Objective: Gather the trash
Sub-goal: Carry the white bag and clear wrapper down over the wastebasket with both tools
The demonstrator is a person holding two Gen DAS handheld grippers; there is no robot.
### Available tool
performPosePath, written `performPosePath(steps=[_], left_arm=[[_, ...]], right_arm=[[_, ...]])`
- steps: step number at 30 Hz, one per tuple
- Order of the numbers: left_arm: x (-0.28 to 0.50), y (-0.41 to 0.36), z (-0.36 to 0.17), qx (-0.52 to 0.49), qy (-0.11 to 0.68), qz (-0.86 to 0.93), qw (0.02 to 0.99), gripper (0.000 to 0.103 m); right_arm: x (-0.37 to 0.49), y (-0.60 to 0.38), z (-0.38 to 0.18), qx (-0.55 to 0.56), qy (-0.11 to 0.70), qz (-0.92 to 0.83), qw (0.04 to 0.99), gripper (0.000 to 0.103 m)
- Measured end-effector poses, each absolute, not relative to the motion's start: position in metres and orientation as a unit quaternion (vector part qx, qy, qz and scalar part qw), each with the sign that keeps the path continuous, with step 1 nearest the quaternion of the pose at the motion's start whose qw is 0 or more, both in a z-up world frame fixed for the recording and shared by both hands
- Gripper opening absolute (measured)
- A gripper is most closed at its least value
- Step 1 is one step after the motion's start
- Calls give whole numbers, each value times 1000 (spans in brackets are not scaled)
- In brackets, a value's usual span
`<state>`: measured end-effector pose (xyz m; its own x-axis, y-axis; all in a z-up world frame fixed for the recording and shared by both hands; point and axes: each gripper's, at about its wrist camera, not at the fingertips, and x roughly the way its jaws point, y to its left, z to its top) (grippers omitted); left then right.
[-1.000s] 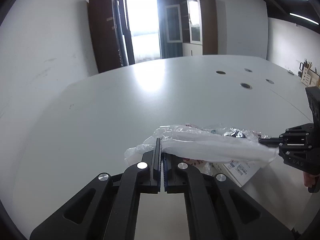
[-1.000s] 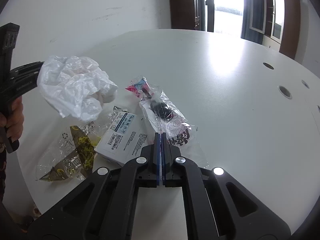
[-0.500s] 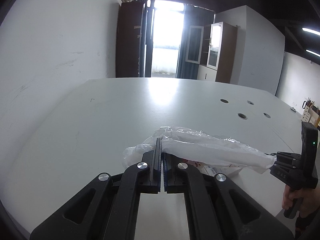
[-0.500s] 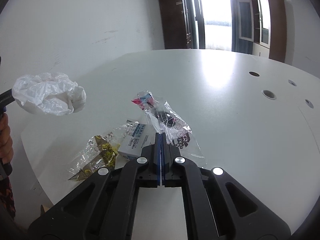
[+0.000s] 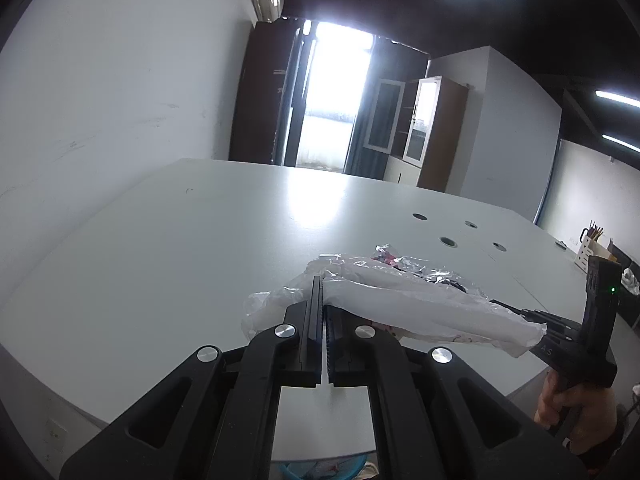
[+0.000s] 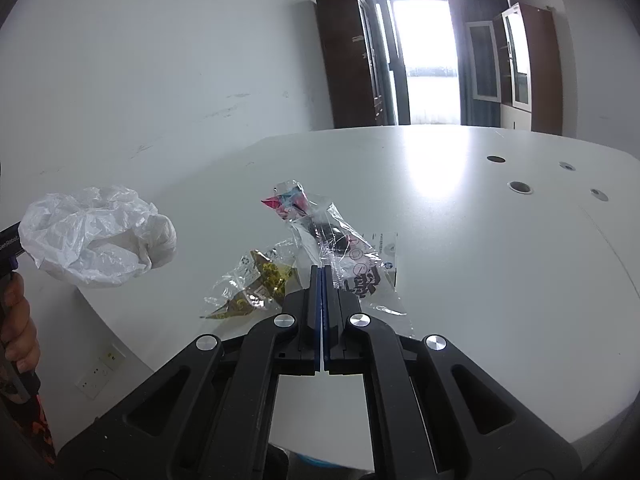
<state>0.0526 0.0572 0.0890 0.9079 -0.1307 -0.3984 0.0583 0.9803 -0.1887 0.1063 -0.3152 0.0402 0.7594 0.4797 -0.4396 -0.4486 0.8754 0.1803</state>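
My left gripper [image 5: 323, 280] is shut on a crumpled white plastic bag [image 5: 420, 312] and holds it in the air off the table's near edge; the bag also shows at the left of the right wrist view [image 6: 96, 236]. My right gripper [image 6: 322, 270] is shut with nothing visible between its fingers, back from the table edge. Ahead of it on the white table [image 6: 480, 240] lie a clear printed wrapper [image 6: 340, 240], a yellow-and-clear wrapper [image 6: 256, 284] and a small red and blue wrapper [image 6: 288, 200]. The right gripper shows at the right of the left wrist view [image 5: 560, 344].
The table has several round cable holes [image 6: 520, 187]. A blue bin [image 5: 312, 470] shows below the table edge. Wall sockets [image 6: 98, 372] sit low on the left wall. A desk organiser [image 5: 588, 250] stands at the far right. Cabinets and a bright door are behind.
Both grippers have pulled back and risen from the table. The white bag came away with the left gripper. The white labelled packet beside the wrappers is no longer visible.
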Motion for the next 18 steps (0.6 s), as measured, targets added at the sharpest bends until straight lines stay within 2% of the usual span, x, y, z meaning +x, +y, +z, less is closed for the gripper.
performPosePath(steps=[18], left_arm=[[-45,21,53,-57,229,-75,969,0]], right_arm=[[-13,-327,19,33,232,277,932,0]])
